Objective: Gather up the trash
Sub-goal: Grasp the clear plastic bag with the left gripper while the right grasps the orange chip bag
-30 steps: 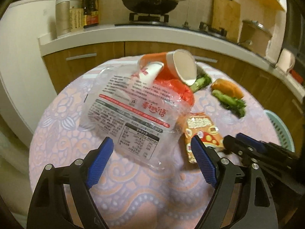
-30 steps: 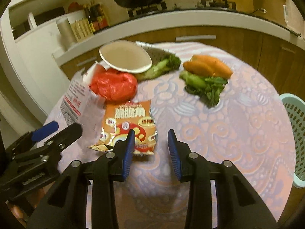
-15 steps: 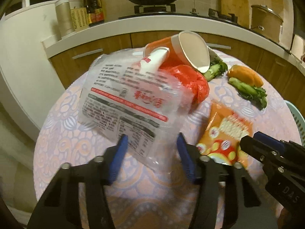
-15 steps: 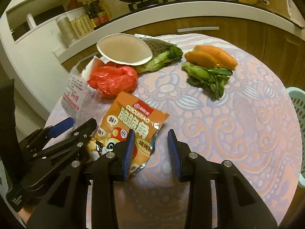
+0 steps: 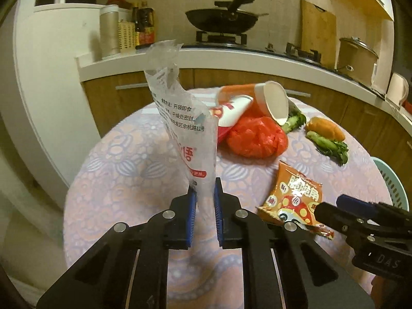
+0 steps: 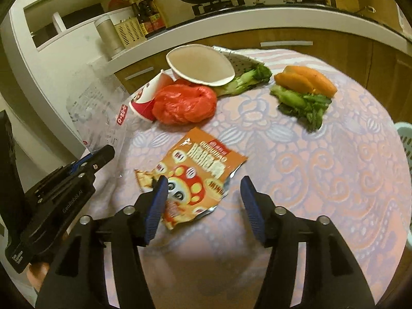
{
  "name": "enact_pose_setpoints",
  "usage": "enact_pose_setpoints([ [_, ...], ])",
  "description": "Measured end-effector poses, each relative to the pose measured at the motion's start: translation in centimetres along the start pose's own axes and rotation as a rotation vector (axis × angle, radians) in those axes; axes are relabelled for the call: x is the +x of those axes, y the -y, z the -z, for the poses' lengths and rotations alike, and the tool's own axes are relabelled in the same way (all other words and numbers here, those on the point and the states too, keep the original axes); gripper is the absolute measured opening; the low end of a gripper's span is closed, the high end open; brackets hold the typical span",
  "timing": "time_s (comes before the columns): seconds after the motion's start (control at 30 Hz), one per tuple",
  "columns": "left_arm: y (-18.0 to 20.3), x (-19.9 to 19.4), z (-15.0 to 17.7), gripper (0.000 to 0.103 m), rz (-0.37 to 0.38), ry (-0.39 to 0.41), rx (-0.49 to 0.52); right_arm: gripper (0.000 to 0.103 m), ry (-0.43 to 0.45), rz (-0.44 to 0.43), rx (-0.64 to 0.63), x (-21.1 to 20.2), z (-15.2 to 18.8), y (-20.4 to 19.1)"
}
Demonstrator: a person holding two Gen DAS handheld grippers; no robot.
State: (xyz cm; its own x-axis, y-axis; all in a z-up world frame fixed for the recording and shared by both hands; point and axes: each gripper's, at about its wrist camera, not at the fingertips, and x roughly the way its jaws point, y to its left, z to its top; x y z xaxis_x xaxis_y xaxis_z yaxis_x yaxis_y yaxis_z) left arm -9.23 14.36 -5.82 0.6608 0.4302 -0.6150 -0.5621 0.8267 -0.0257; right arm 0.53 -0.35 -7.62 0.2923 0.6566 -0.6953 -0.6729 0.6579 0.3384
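My left gripper has its jaws clenched on the lower edge of a clear plastic bag printed with red and black text, and the bag stands up from them, lifted above the round worktop with its patterned pink cloth. From my right camera the same bag shows at the left, rising out of the left gripper. My right gripper has its jaws released and spread wide, low over the worktop; its left pad sits over the near corner of an orange snack packet lying flat on the cloth, while the other pad is off the packet's right edge. In the left view that snack packet lies just beside the tip of my right gripper. Farther back, a crumpled red plastic bag rests against a tipped red-and-white paper cup, and a larger paper cup lies on its side just behind them, its mouth towards me. Leafy greens and an orange sweet potato lie together to the right, well apart from the trash. A pale green basket shows at the right edge of the worktop.
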Motion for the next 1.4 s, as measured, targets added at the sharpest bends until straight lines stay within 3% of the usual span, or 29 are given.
enact_pose_setpoints([
  [0.23, -1.3, -1.5, 0.0, 0.011, 0.034, 0.033, -0.020, 0.062, 0.059, -0.034, -0.071, -1.9, 0.9, -3.1],
  [0.47, -1.6, -2.4, 0.0, 0.011, 0.056, 0.057, -0.024, 0.061, 0.002, 0.083, -0.213, 1.1, 1.5, -5.6],
  [0.5, -1.6, -2.5, 0.1, 0.011, 0.054, 0.057, -0.024, 0.060, -0.001, 0.100, -0.235, 1.5, 1.6, -6.0],
  [0.63, -1.8, -2.6, 0.1, 0.011, 0.059, 0.054, -0.033, 0.020, -0.040, 0.126, -0.249, 3.0, 1.5, -6.0],
  [0.73, -1.7, -2.7, 0.0, 0.011, 0.057, 0.060, -0.024, 0.009, -0.035, 0.110, -0.230, 2.9, 1.3, -5.4],
  [1.1, 1.7, -4.6, -1.0, 0.011, 0.115, 0.110, 0.039, 0.003, 0.134, 0.117, -0.150, -3.8, -1.1, -2.6],
  [1.4, 7.3, -4.9, -1.1, 0.011, 0.237, 0.107, 0.093, 0.002, 0.230, 0.157, -0.044, -8.7, -2.2, 2.3],
])
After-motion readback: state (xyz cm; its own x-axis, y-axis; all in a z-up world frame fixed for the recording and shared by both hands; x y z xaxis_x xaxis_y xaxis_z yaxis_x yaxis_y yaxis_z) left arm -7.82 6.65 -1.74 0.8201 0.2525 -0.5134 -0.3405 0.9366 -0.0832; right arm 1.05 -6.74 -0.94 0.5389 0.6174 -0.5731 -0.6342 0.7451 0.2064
